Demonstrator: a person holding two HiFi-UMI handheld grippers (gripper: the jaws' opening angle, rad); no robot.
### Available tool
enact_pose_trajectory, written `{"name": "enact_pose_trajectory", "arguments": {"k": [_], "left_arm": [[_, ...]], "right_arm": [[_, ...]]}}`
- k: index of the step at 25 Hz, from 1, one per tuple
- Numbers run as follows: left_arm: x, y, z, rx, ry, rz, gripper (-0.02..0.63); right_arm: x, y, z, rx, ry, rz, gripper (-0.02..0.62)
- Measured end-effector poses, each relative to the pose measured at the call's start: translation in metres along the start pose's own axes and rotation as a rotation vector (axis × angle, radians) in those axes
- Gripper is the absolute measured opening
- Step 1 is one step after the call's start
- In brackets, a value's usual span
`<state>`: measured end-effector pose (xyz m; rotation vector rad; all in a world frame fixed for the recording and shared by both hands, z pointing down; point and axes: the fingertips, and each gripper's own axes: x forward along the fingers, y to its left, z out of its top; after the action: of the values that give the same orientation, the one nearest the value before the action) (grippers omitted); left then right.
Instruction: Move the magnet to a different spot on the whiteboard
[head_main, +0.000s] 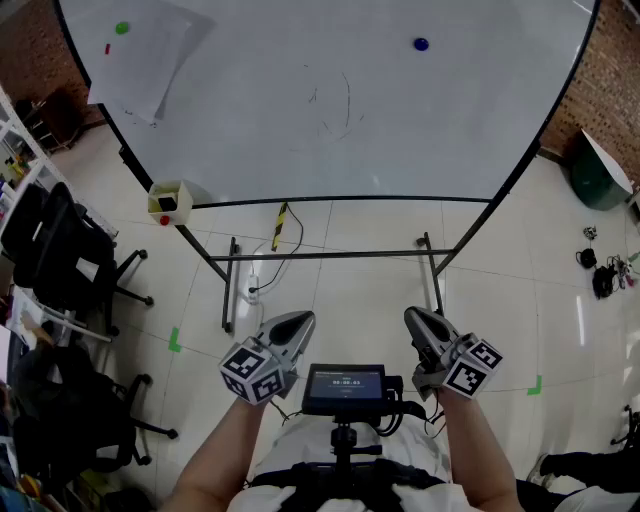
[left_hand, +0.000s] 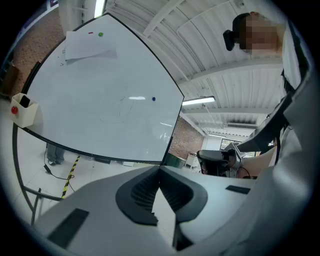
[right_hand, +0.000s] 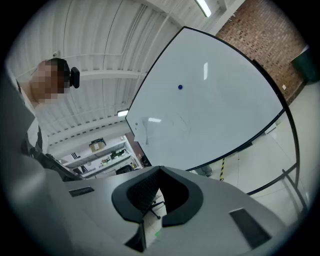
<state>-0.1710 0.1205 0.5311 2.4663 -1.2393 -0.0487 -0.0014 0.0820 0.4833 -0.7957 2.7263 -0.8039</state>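
**Both tongs shut and low, blue magnet waiting high on the board**

We start with the whiteboard (head_main: 300, 120), which fills the top of the head view on its wheeled stand, with faint pen marks near its middle. A paper sheet (head_main: 160, 62) hangs at the whiteboard's upper left.

Well below the whiteboard, down by our waist, the left gripper (head_main: 298, 322) and the right gripper (head_main: 416, 318) sit side by side. Each one's own view shows the jaws pressed together at the tips with nothing between them. Neither is anywhere near the whiteboard.

A small yellow box (head_main: 170, 201) is clipped at the whiteboard's lower left edge.

Now the small stuff. The blue magnet (head_main: 421, 44) sits alone on bare surface toward the whiteboard's upper right. The green magnet (head_main: 122, 28) is at the upper left, on the paper's corner. We judge the blue one to be our target, since the green one seems to be pinning the sheet.

To do this well, we would step in close and raise the right gripper, which is on the blue magnet's side of the whiteboard. We would spread its jaws before arriving and come in square to the whiteboard's face. Then we pinch the magnet by its sides and lift it off cleanly so it doesn't drag.
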Motion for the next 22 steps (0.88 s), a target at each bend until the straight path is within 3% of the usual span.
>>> {"name": "enact_pose_trajectory", "arguments": {"k": [12,22], "left_arm": [[-0.028,0.033,0.011,0.027,0.011,0.051,0.006],[-0.028,0.028,0.013,0.04,0.008,0.044,0.006]], "right_arm": [[0.031,0.013,-0.014,-0.114,0.058,-0.015,0.008],[0.032,0.021,-0.014,-0.137,0.064,-0.004,0.008]]}}
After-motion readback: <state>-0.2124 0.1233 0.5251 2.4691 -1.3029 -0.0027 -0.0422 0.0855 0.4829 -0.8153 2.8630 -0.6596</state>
